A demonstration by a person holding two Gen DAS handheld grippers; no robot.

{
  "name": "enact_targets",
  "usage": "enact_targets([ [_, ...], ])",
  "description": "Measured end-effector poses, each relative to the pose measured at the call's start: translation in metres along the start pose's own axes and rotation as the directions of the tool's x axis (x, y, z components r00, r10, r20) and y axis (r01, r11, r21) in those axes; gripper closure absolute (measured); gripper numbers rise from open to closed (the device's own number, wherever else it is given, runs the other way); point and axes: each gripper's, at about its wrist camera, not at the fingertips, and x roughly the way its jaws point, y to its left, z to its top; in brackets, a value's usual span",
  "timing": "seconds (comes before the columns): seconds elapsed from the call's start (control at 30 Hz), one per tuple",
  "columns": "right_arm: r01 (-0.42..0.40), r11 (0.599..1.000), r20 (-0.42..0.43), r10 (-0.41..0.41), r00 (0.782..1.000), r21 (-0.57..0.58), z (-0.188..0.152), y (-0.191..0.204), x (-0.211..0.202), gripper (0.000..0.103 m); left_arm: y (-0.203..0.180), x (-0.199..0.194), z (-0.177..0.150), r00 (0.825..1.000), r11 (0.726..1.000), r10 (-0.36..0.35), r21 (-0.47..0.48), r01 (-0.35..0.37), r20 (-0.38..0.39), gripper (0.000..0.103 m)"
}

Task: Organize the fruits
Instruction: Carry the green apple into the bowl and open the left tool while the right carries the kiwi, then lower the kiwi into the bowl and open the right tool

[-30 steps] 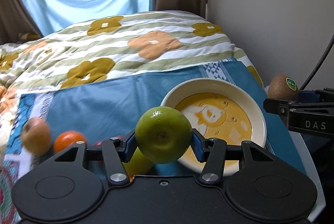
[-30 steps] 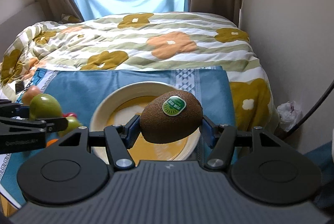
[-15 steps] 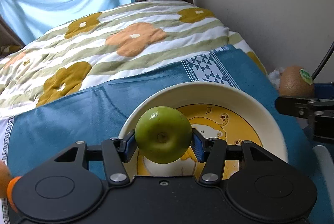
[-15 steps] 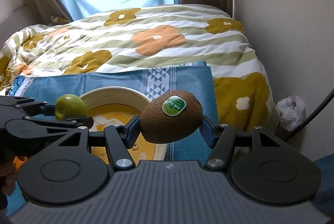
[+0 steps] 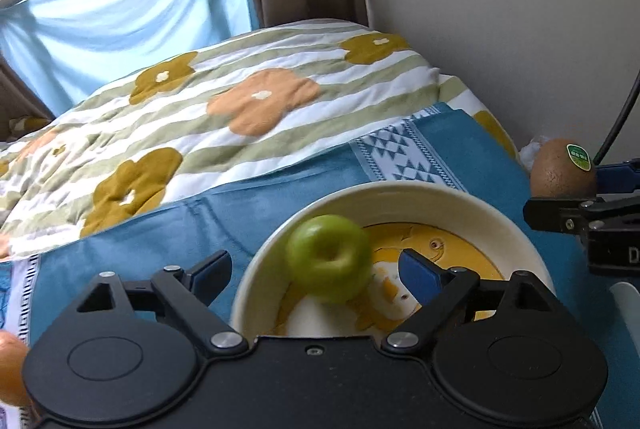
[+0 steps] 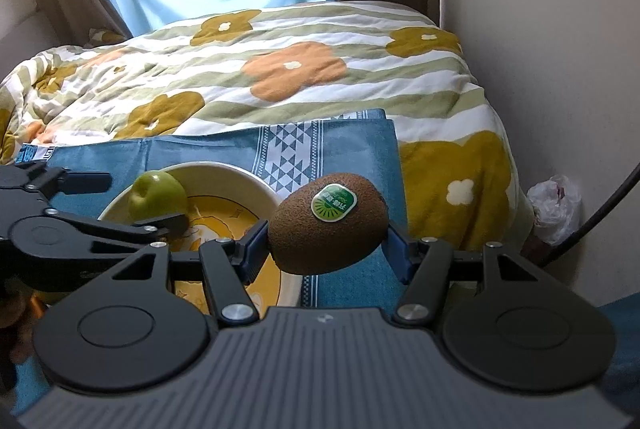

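Observation:
A green apple (image 5: 329, 263) lies loose in the cream bowl with a yellow cartoon bottom (image 5: 516, 229), blurred, near the bowl's left side. My left gripper (image 5: 316, 269) is open, its blue pads spread wide on either side of the apple and not touching it. The apple (image 6: 158, 195) and bowl (image 6: 240, 175) also show in the right wrist view, with the left gripper (image 6: 136, 205) around the apple. My right gripper (image 6: 326, 247) is shut on a brown kiwi with a green sticker (image 6: 328, 225), held right of the bowl; the kiwi also shows in the left wrist view (image 5: 562, 169).
The bowl stands on a blue cloth (image 5: 160, 241) laid over a bed with a flowered striped quilt (image 5: 240, 101). An orange fruit (image 5: 10, 369) shows at the far left edge. A wall (image 6: 560, 29) runs along the right, with a black cable (image 6: 600, 213) and a plastic bag (image 6: 554, 207) beside it.
My left gripper has opened and let go of the green apple, which has dropped into the bowl. My right gripper keeps holding the kiwi and has shifted slightly right.

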Motion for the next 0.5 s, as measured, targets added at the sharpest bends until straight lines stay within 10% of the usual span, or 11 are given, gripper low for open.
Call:
enact_targets([
  [0.5,-0.055,0.993,-0.024,0.053,0.998,-0.103,-0.003,0.025,0.016,0.027,0.036,-0.040,-0.029,0.998,0.991,0.022,-0.133,-0.029,-0.054,0.010],
])
